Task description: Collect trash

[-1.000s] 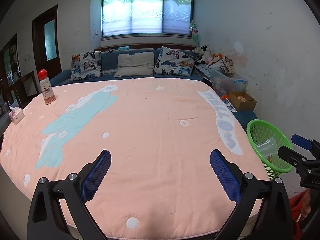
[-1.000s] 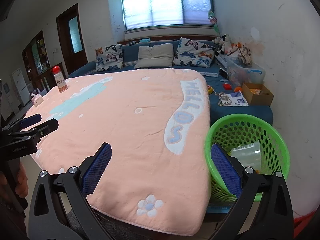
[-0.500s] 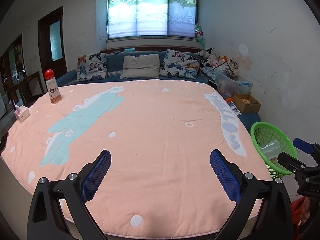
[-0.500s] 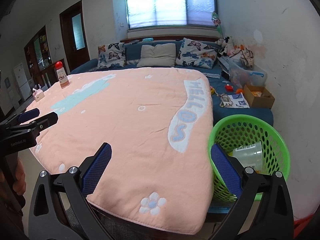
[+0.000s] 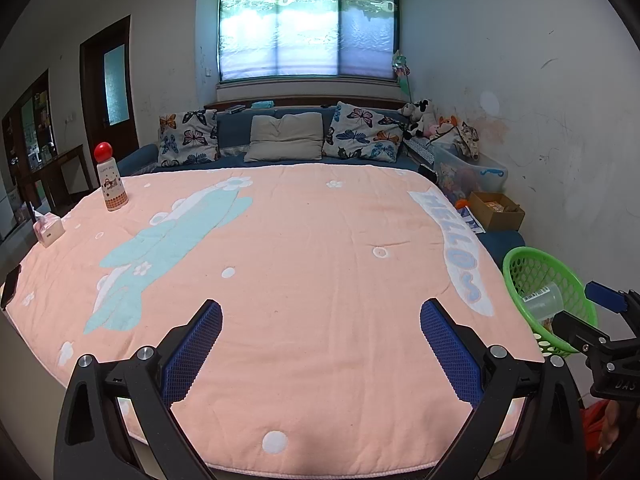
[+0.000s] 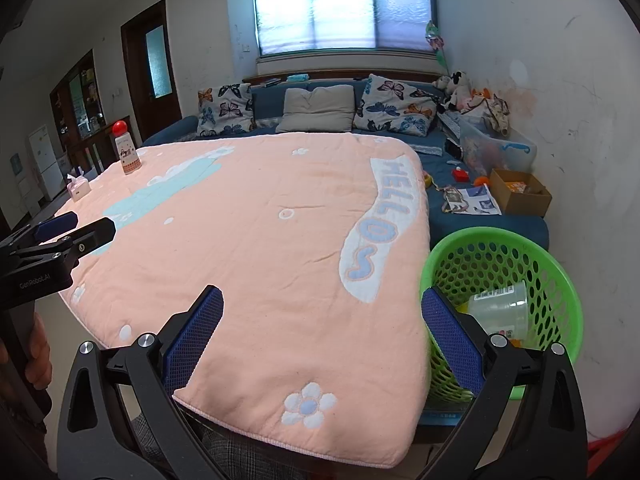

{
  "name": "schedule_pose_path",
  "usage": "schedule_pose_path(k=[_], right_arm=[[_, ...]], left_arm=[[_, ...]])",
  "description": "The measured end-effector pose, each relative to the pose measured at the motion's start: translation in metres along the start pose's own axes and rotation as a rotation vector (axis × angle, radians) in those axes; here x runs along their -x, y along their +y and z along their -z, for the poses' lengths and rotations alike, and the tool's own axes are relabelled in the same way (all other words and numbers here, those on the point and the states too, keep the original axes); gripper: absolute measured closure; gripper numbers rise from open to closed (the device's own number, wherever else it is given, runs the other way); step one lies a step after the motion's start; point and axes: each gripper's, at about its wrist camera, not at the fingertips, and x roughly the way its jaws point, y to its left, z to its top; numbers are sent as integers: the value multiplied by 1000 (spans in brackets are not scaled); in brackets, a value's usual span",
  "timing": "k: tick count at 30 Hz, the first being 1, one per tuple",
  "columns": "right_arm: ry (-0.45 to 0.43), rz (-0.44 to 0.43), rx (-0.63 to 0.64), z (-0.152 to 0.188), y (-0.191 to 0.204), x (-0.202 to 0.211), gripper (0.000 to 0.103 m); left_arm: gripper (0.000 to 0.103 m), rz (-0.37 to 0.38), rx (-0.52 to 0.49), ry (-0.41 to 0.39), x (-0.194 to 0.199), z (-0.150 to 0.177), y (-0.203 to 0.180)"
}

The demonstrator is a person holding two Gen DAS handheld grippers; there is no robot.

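Observation:
A green mesh basket (image 6: 532, 248) stands on the floor off the table's right edge, and a clear plastic cup (image 6: 498, 314) lies inside it. The basket (image 5: 524, 264) and cup (image 5: 546, 302) also show at the right of the left wrist view. My left gripper (image 5: 320, 344) hovers open over the near edge of the pink cloth, holding nothing. My right gripper (image 6: 322, 338) is open and empty above the cloth's near right corner, its right finger in front of the basket. Each gripper appears at the edge of the other's view.
The table is covered by a pink cloth (image 5: 312, 248). A red-capped bottle (image 5: 111, 178) and a small pink tissue box (image 5: 49, 230) stand at its far left. A blue sofa with cushions (image 5: 288, 140), a storage bin and a cardboard box (image 5: 496, 210) lie beyond.
Both grippers have drawn back and risen a little, so the table and basket look smaller and farther. Both stay open and empty.

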Motion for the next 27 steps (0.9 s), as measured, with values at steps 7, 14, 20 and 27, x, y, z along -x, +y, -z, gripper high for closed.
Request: schedule_pose_path(k=[7, 14, 20, 27], right_arm=[[2, -3, 2, 2, 1, 0, 5], [5, -5, 3, 3, 2, -1, 5], [7, -2, 6, 4, 3, -2, 5], [8, -4, 5, 6, 3, -3, 5]], left_arm=[[7, -2, -1, 0, 0, 0, -1], [7, 0, -1, 2, 0, 0, -1], [7, 4, -2, 3, 0, 0, 0], [7, 7, -2, 0, -1, 1, 1]])
